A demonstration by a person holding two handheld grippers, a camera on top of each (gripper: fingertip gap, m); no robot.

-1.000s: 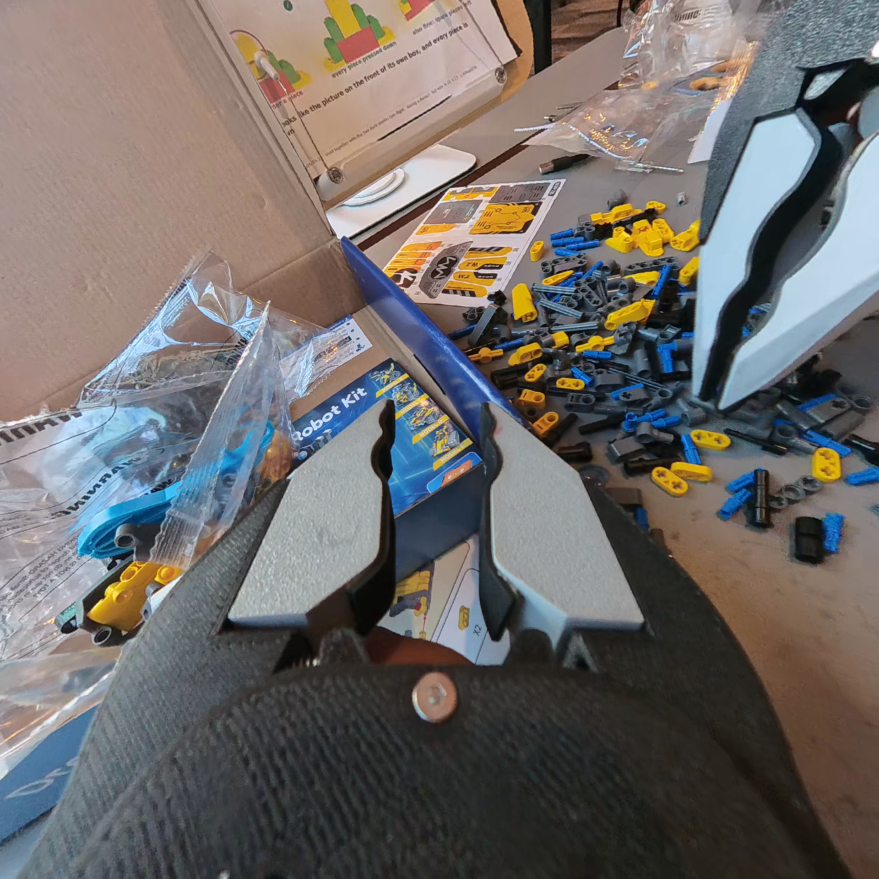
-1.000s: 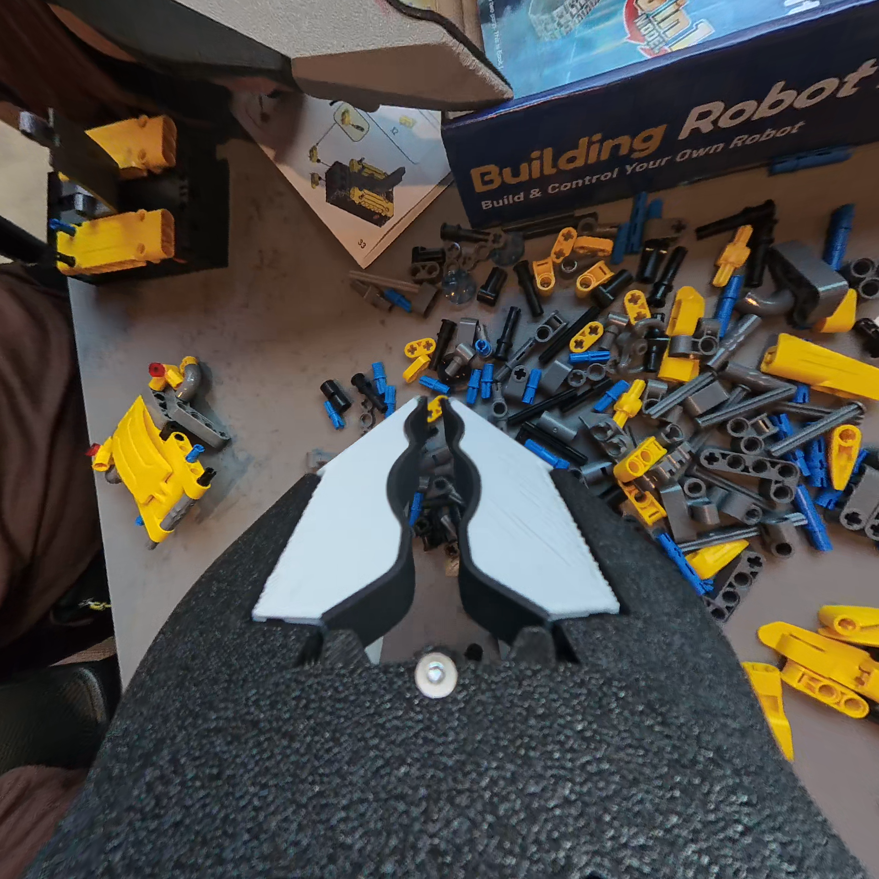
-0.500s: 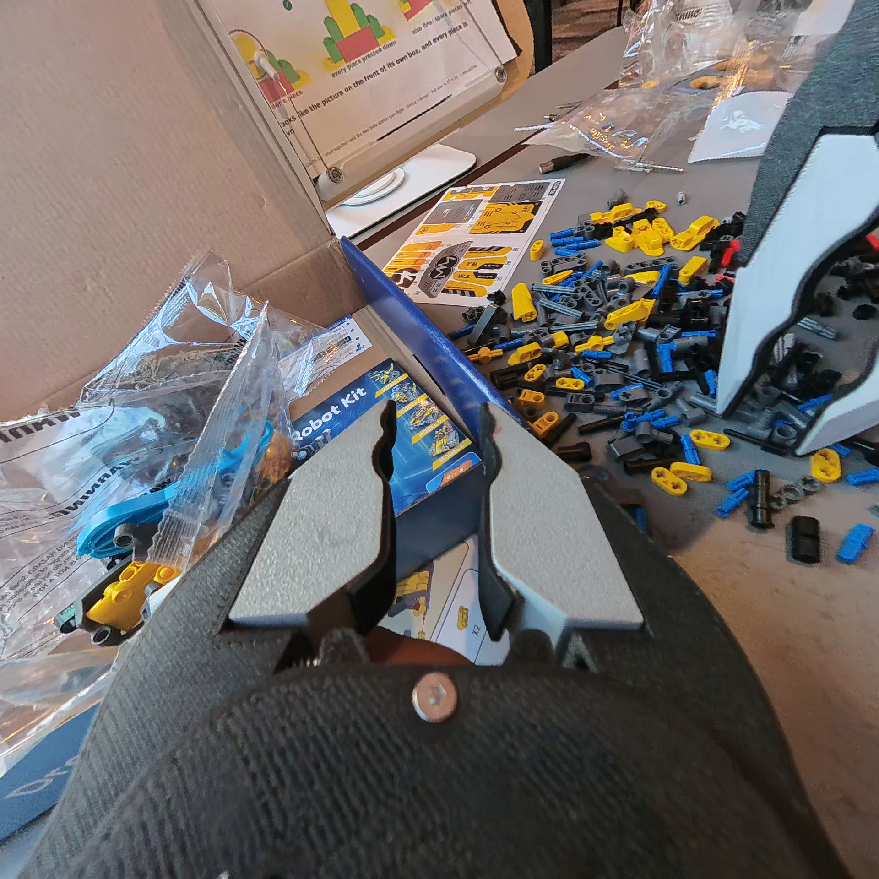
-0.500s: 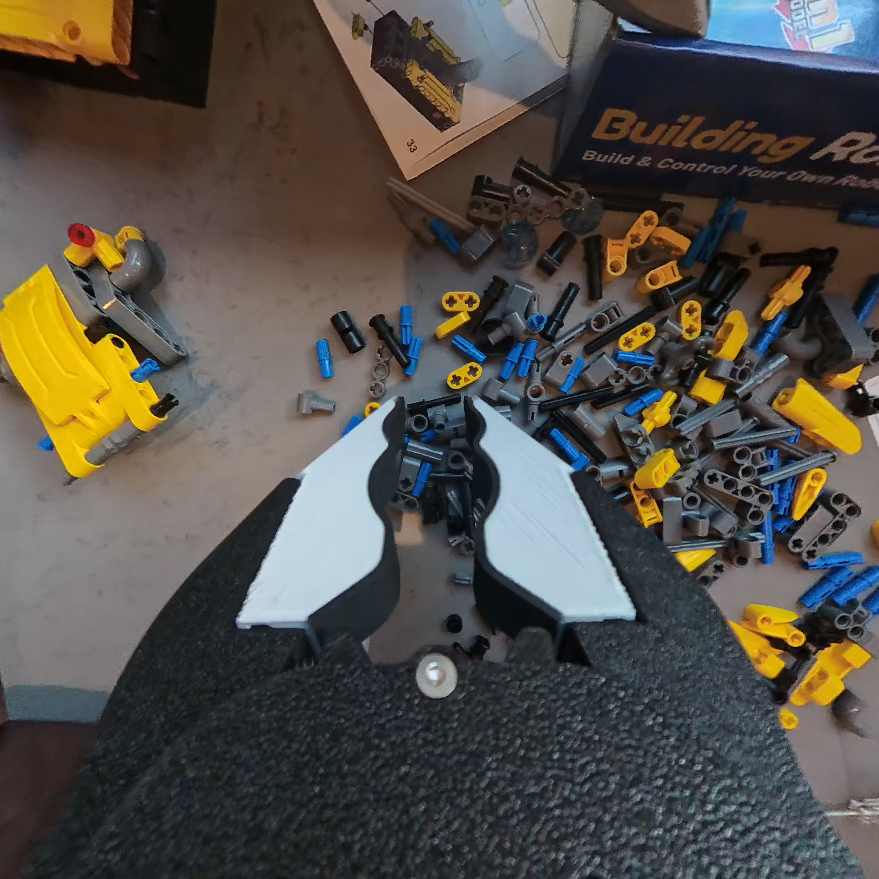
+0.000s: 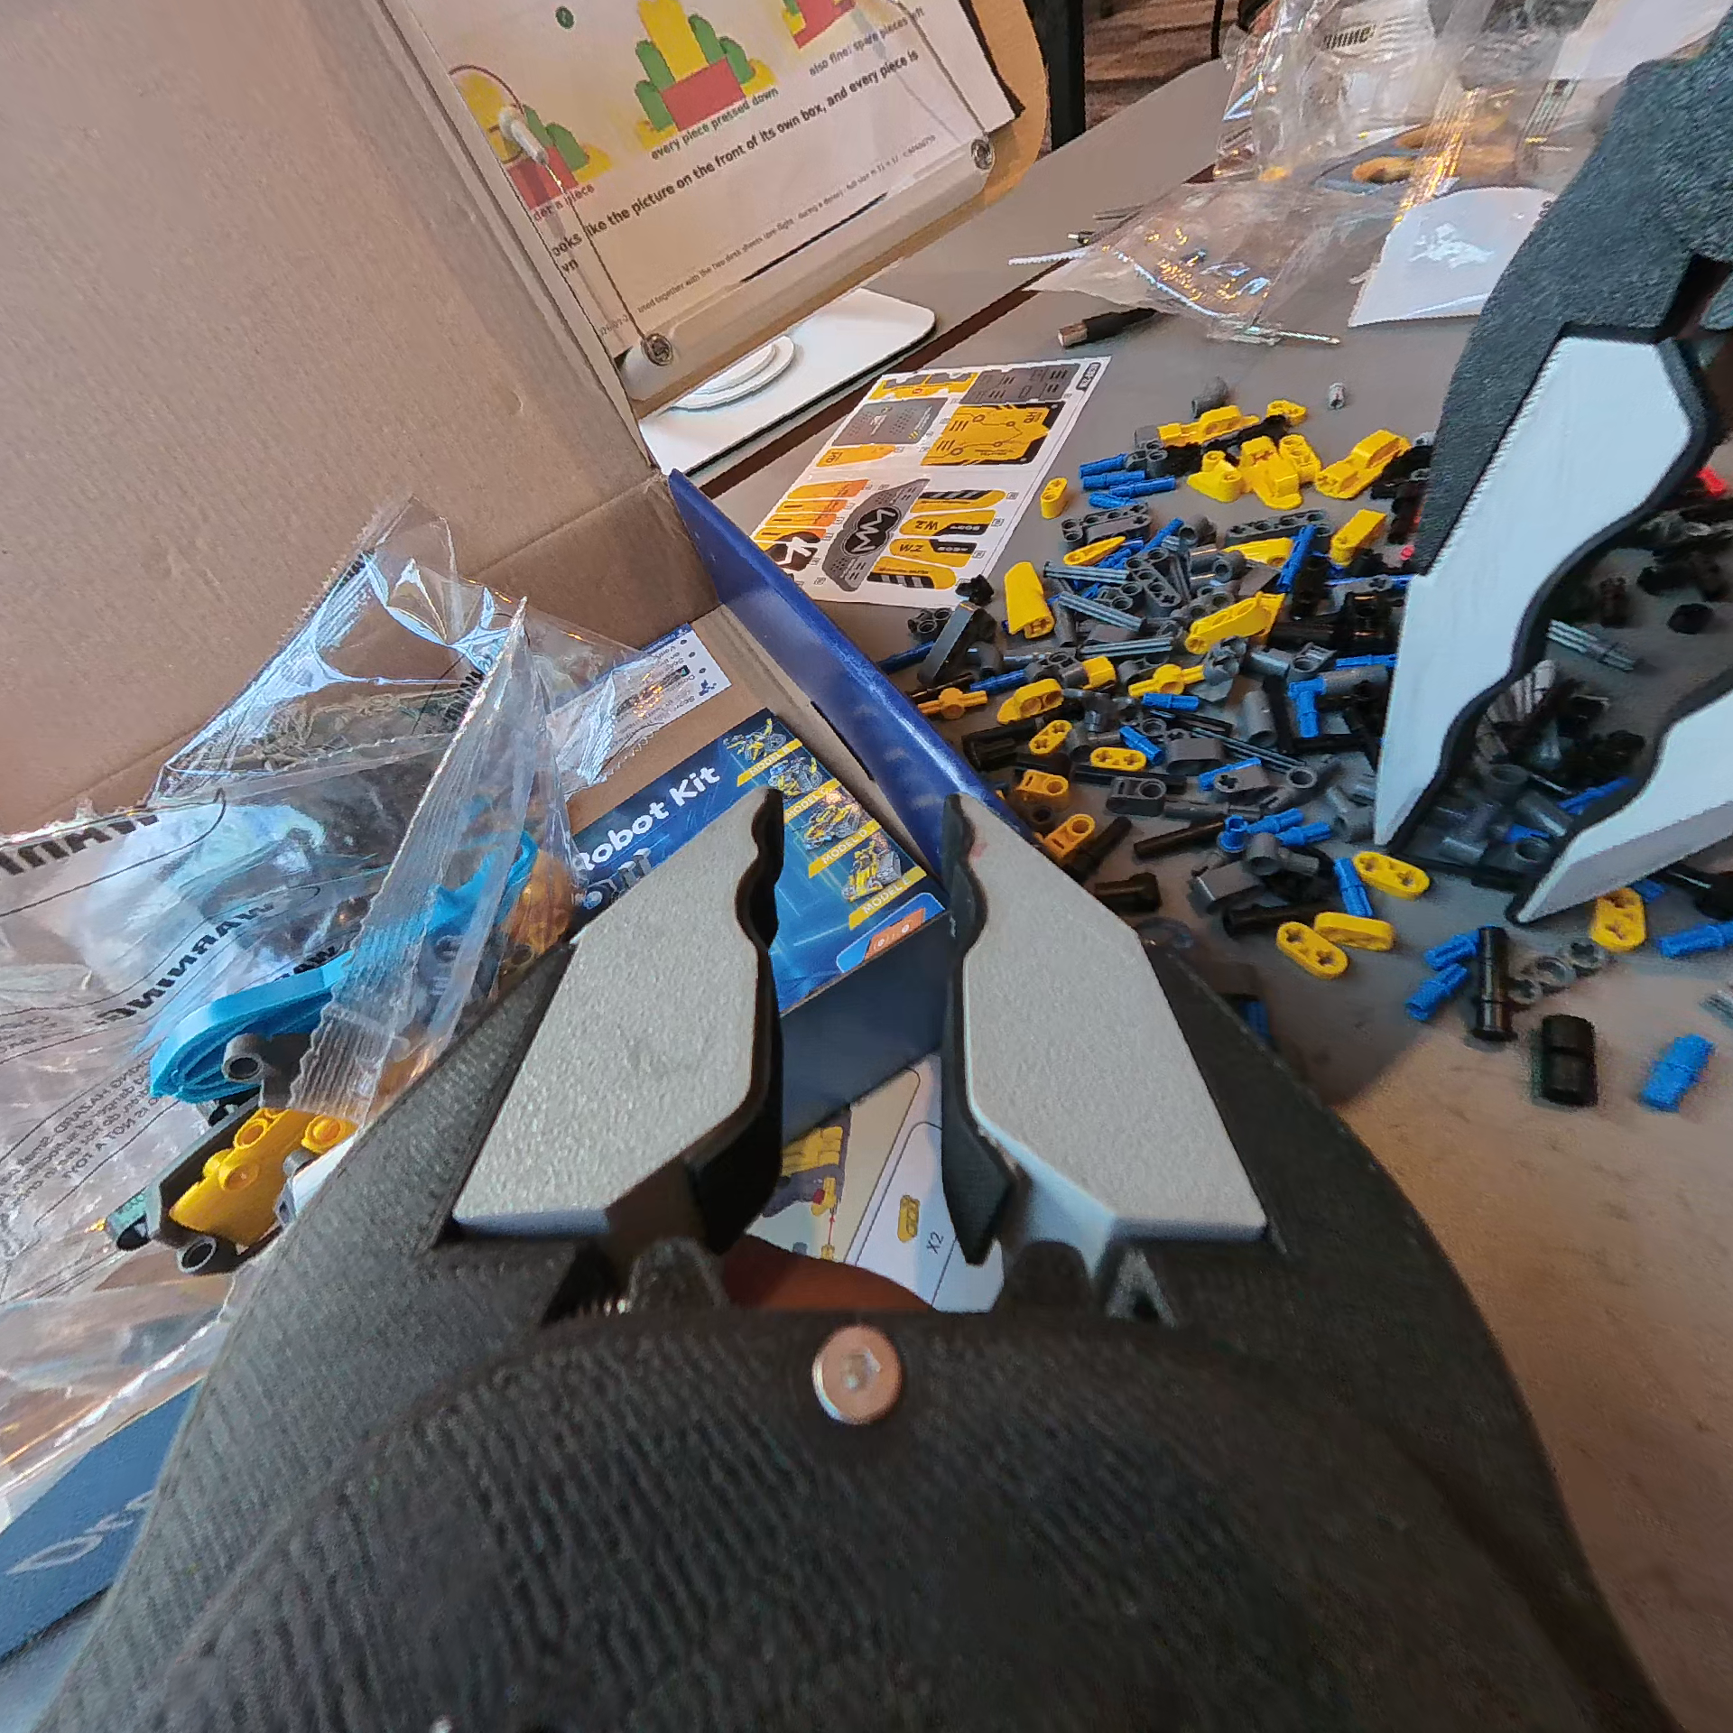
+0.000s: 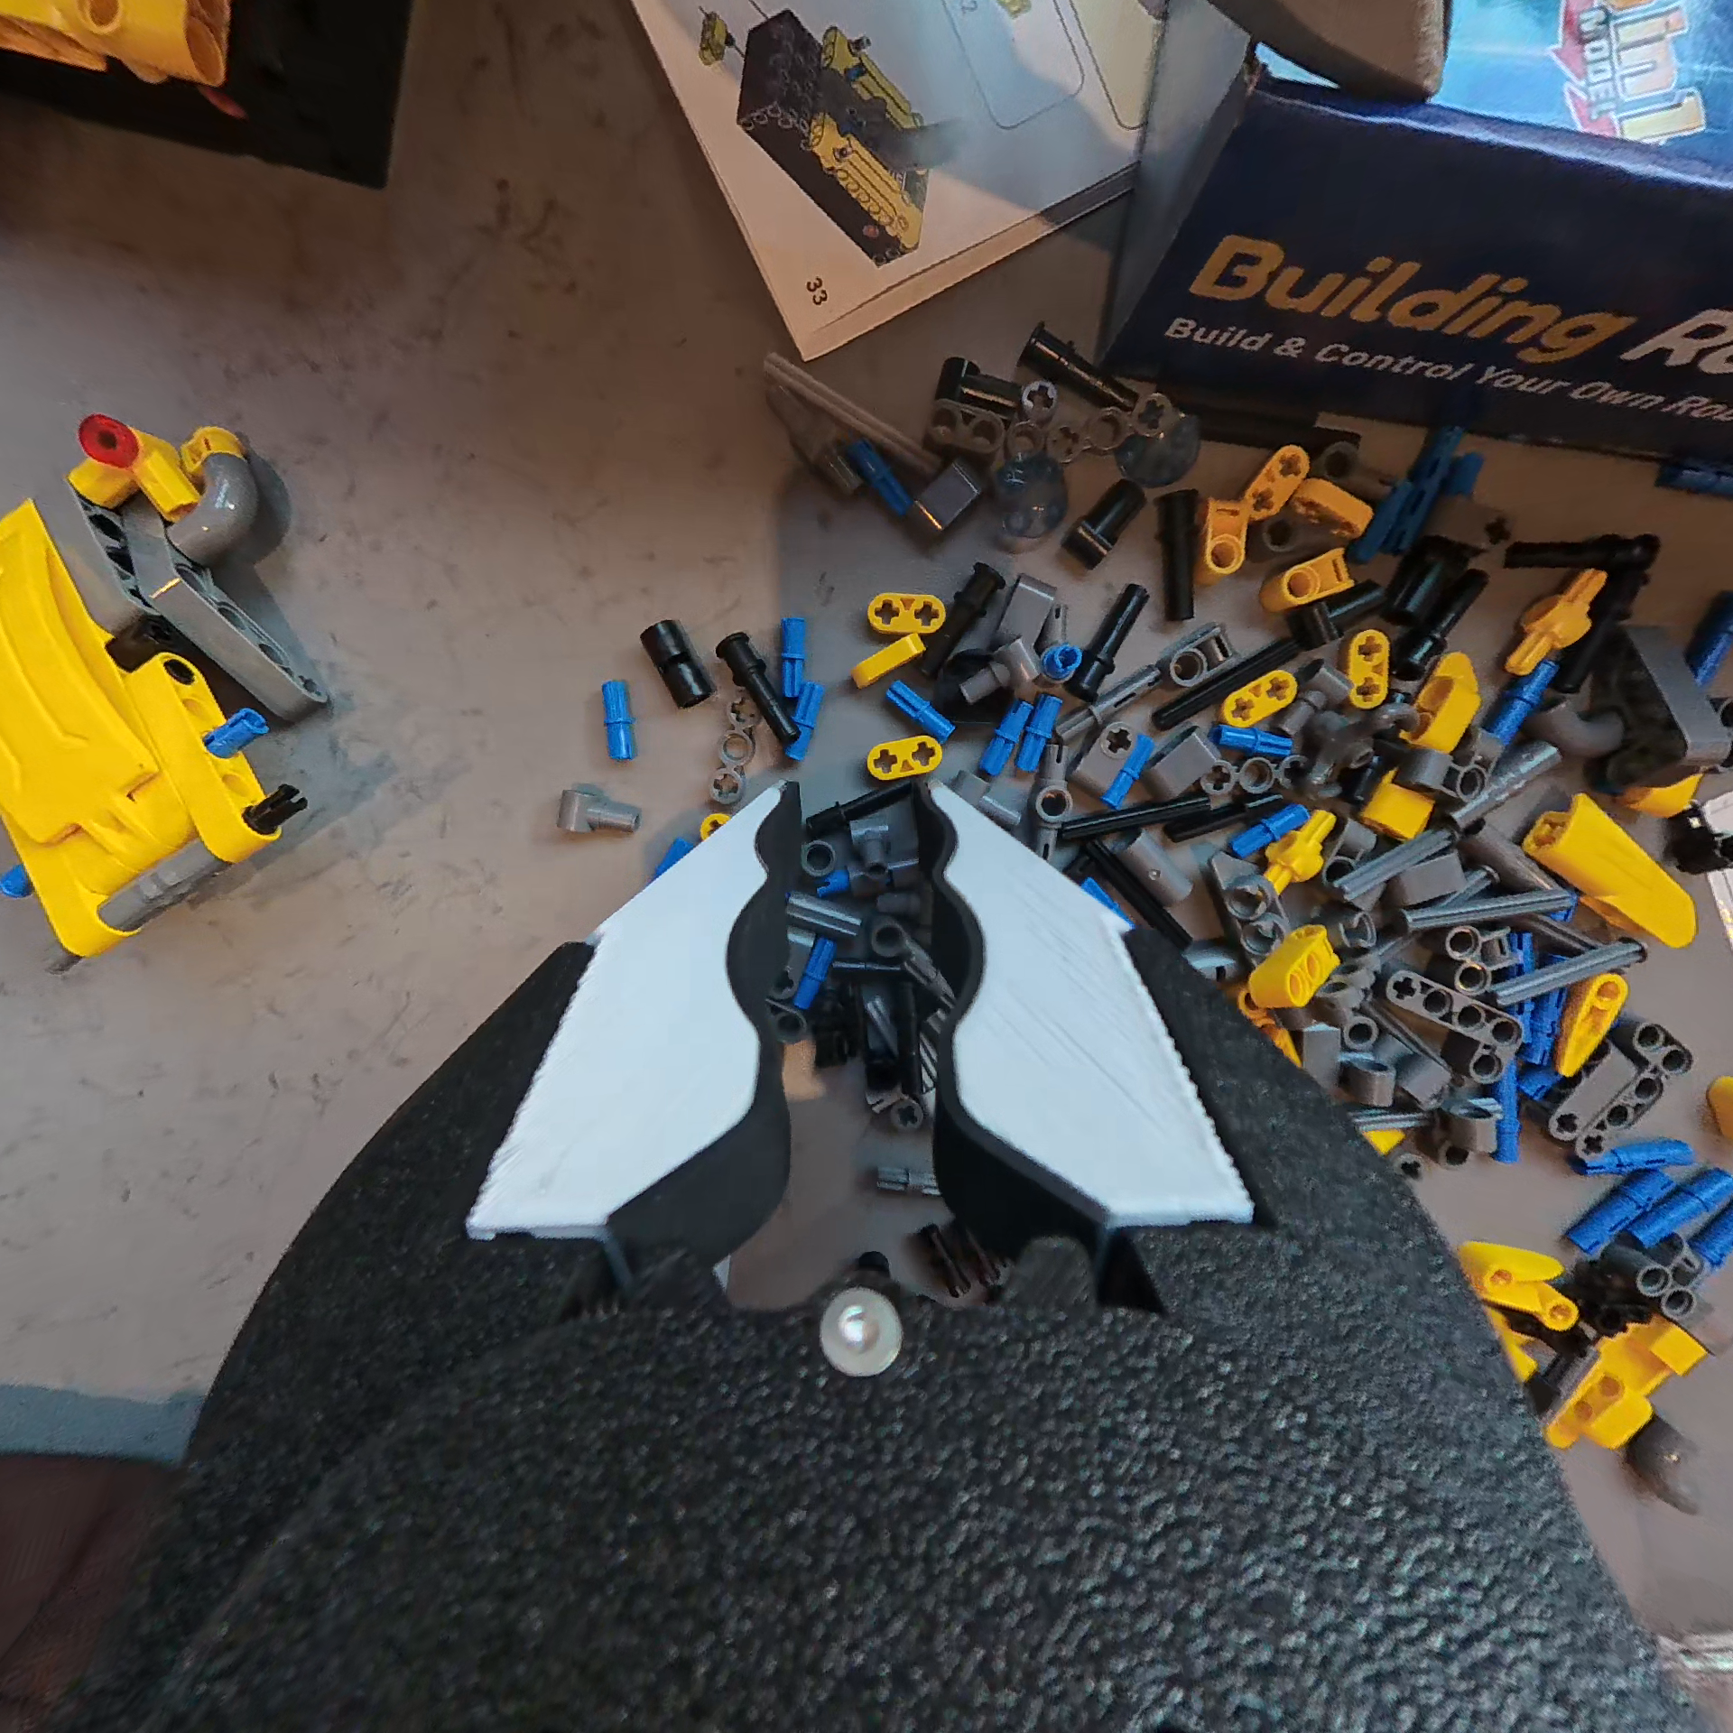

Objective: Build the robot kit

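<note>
My right gripper (image 6: 855,797) is open and points down into a pile of small grey, black, blue and yellow building pieces (image 6: 1313,844) on the grey table. Several small grey, black and blue pieces lie between its fingers. In the left wrist view it (image 5: 1454,877) stands at the right, tips down in the pile (image 5: 1172,675). My left gripper (image 5: 858,816) is open and empty. It hovers over the corner of a blue kit box (image 5: 825,656) that stands open, with clear bags of parts (image 5: 281,844) inside.
A partly built yellow and grey assembly (image 6: 103,750) lies left of the pile. An instruction booklet (image 6: 900,141) and the blue box (image 6: 1407,309) lie beyond it. A sticker sheet (image 5: 938,478), a sign on a stand (image 5: 750,141) and more clear bags (image 5: 1219,244) are farther back.
My right gripper has opened from nearly shut and come down and forward onto the near edge of the pile. My left gripper has not moved.
</note>
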